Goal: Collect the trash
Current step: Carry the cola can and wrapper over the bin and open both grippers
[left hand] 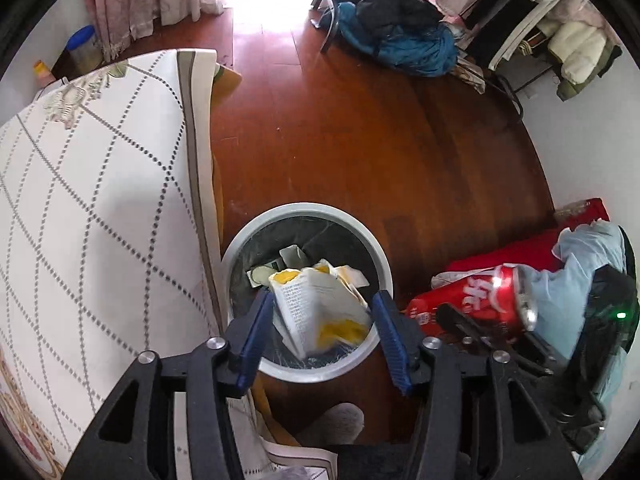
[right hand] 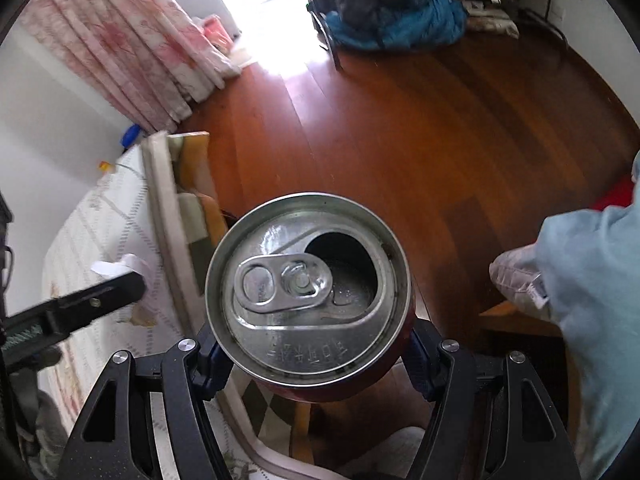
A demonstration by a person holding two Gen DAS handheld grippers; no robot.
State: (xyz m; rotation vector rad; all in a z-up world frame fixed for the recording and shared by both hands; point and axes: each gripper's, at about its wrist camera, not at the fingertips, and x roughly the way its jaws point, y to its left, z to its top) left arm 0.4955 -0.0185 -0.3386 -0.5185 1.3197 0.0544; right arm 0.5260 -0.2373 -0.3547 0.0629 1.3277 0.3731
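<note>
Bin (left hand: 240, 240): on floor, directly below left tool (left hand: 320, 312).
Wrapper (left hand: 320, 308): white/yellow, fine print unreadable; between spread jaws over bin mouth, pads apparently clear.
Can (right hand: 308, 292): red, white Chinese script, opened; pinched by right tool (right hand: 312, 364), just right of bin, axis along tool.

Patterned tablecloth (left hand: 100, 200) left; pink curtains (right hand: 132, 52); blue clothing heap (left hand: 404, 40) on wooden floor (left hand: 360, 140).

Crumpled white-and-yellow wrapper (left hand: 320, 308) over grey bin (left hand: 240, 236), opened red can (right hand: 308, 280) clamped upright
</note>
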